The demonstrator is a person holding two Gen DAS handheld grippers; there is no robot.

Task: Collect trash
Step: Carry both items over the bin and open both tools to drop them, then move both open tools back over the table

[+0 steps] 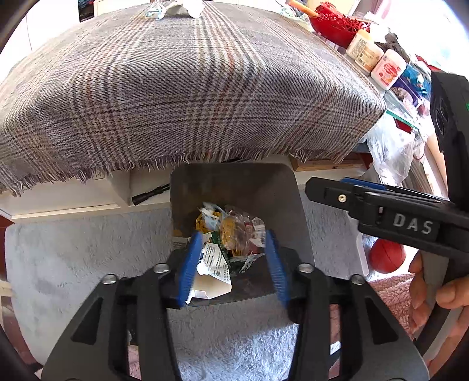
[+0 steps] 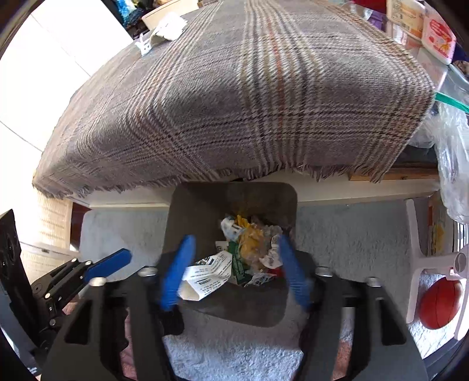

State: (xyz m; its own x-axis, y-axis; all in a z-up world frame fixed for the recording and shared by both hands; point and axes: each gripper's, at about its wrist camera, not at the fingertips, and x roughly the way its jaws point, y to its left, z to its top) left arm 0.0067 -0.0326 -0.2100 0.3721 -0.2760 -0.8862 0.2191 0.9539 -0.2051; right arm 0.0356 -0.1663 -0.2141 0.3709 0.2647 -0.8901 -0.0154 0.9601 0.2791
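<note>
I count one dark grey square plastic bin on the floor, one orange ball, two white labelled jars on my bench — and one red lattice basket behind them. The crumpled wrappers in the bin are too tangled to count.

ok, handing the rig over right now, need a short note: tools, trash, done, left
Left tool: open, empty, above the bin.
Right tool: open, empty, also over the bin.
Trash: wrappers and a crumpled printed paper lie inside the bin, on the pale carpet below the plaid-covered table.
Done: that pile is in.
Left: white crumpled scraps on the table's far edge, likely next.
</note>
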